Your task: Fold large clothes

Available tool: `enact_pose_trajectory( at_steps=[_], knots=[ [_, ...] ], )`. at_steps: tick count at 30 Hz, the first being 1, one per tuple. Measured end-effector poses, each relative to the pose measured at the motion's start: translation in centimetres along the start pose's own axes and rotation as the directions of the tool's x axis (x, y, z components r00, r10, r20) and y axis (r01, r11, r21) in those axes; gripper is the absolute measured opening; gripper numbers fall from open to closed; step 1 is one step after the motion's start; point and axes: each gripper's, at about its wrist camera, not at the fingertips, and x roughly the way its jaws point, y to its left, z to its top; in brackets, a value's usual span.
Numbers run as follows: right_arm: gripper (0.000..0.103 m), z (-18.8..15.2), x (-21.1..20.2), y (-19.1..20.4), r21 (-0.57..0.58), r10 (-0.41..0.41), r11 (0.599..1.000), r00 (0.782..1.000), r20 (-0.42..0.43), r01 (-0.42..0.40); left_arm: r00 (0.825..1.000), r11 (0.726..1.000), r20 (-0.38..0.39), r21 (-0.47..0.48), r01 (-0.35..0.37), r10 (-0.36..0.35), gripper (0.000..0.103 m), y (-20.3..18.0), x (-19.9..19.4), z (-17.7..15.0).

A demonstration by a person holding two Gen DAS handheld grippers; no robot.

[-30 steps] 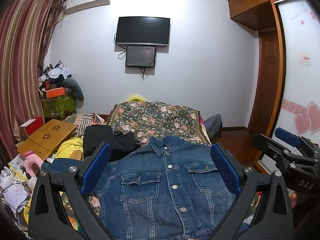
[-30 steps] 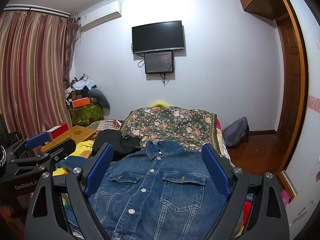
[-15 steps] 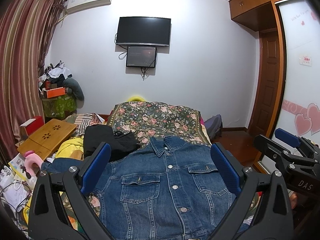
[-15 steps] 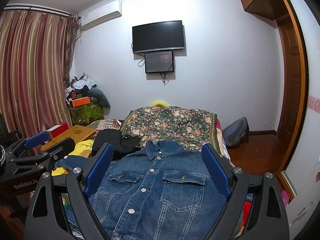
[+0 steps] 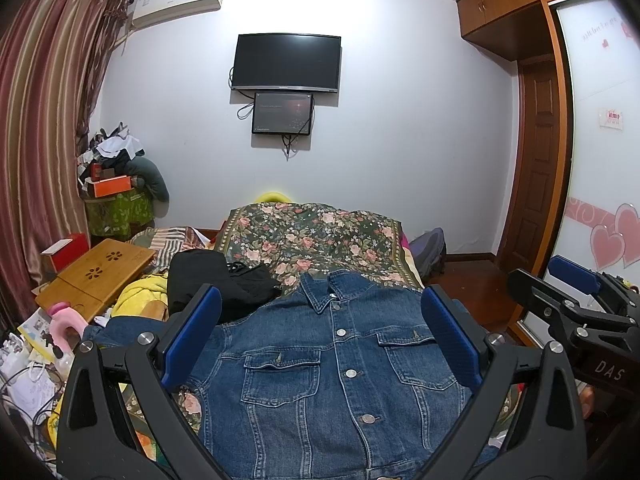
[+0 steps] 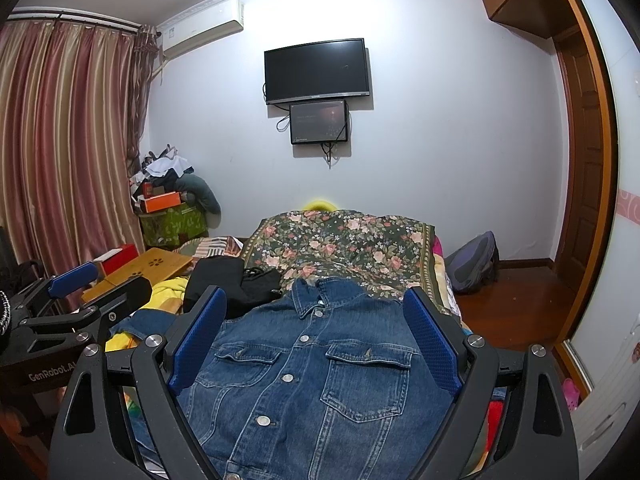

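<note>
Jaws gape wide and empty on both grippers, seemingly level above the denim jacket (image 5: pixel 340 380).

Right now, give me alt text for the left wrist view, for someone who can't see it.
A buttoned denim jacket lies front-up on a floral bedspread, framed by the open left gripper. The right gripper shows at the right edge, with a wall-mounted TV beyond the bed.
</note>
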Motion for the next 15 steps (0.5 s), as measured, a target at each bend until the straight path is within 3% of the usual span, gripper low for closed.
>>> enact_pose_trajectory(
  at_steps=[15],
  knots=[
    [0.088, 0.44, -0.06, 0.2, -0.015, 0.004, 1.0, 1.0, -0.016, -0.004, 1.0, 1.0, -0.004, -0.003, 0.0, 0.0, 0.101, -0.2, 0.14, 0.01]
  ],
)
